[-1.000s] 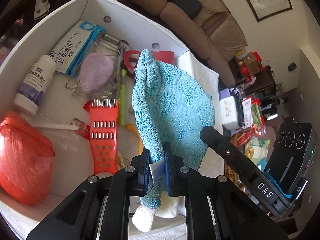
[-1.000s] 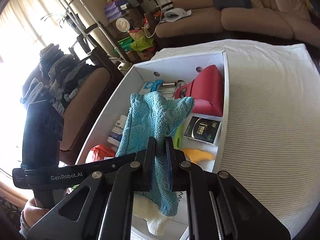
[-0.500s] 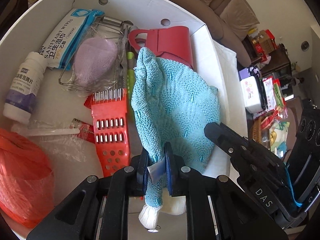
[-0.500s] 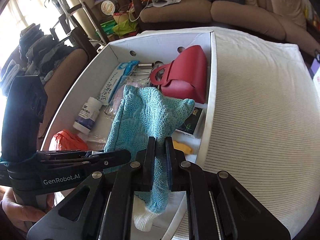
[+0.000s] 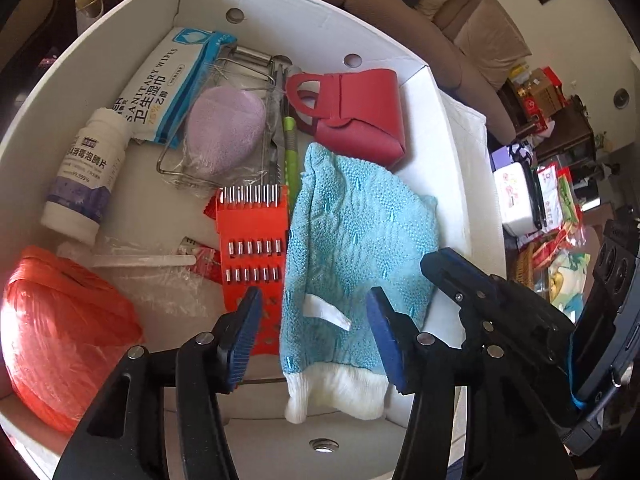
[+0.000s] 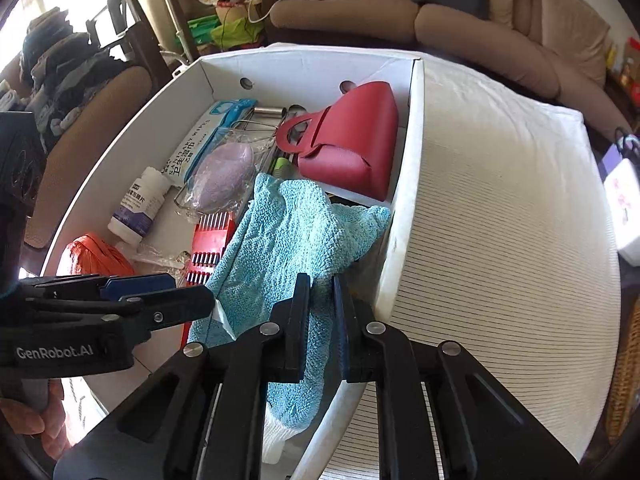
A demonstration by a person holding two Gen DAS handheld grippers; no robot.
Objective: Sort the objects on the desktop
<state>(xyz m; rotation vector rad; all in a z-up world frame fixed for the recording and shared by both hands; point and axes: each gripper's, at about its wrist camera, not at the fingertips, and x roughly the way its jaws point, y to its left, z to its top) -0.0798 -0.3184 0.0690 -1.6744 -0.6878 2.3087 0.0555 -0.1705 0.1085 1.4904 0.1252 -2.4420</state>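
A light blue knitted cloth (image 5: 352, 240) with a white cuff lies slumped in the white cardboard box (image 5: 280, 12), over the orange grater's right edge. My left gripper (image 5: 314, 304) is open and its jaws are still opening. The cloth's lower part sits between the blue pads (image 5: 244, 336) without touching them. From the right wrist, the same cloth (image 6: 280, 240) rises into my right gripper (image 6: 322, 292). That gripper is shut on a fold of it, with the jaws just starting to open. The left gripper (image 6: 188, 294) shows at the left, the right gripper (image 5: 436, 260) at the cloth's right edge.
The box also holds a red purse (image 5: 360, 112), an orange grater (image 5: 252, 248), a wipes pack (image 5: 168, 88), a white bottle (image 5: 84, 172), an orange twine ball (image 5: 60, 340) and a purple sponge (image 5: 224, 128). A white striped tabletop (image 6: 500, 240) lies right of the box wall (image 6: 400, 208).
My left gripper has opened and let go of the cloth. The cloth has sunk from hanging upright to lying spread in the box. The right gripper has dipped lower and still holds it.
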